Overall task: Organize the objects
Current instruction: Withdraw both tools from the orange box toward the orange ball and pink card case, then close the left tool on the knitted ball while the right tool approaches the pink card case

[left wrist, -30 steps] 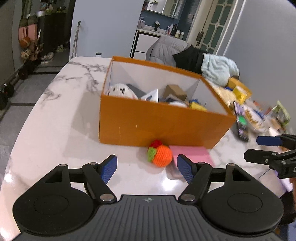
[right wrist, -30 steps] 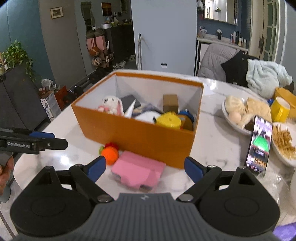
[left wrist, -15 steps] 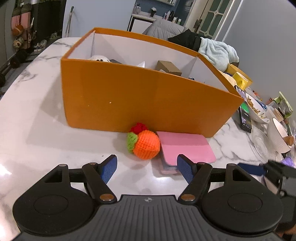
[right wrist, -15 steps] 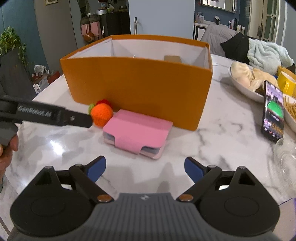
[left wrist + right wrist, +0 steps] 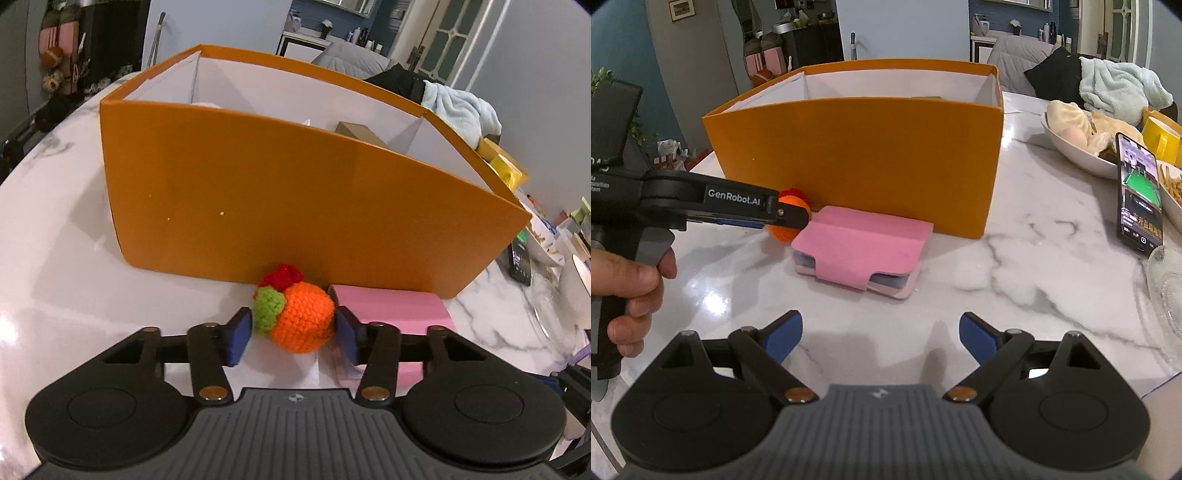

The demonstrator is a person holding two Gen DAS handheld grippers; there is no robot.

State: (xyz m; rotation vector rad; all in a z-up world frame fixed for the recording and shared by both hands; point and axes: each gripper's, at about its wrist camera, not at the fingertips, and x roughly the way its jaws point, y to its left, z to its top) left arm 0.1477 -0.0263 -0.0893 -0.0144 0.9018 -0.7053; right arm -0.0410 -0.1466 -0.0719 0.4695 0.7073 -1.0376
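The orange cardboard box (image 5: 295, 206) on the white marble desk (image 5: 1034, 266) already holds several items, so sorting looks well underway. Two things remain outside, along its near wall. The left tongs (image 5: 293, 330) pinch the orange crocheted ball (image 5: 303, 319), which sits on the desk with its green and red tufts pointing left and toward the box. The pink flip wallet (image 5: 862, 249) lies flat beside it, long axis along the wall. The right tongs (image 5: 881, 332) hover released.
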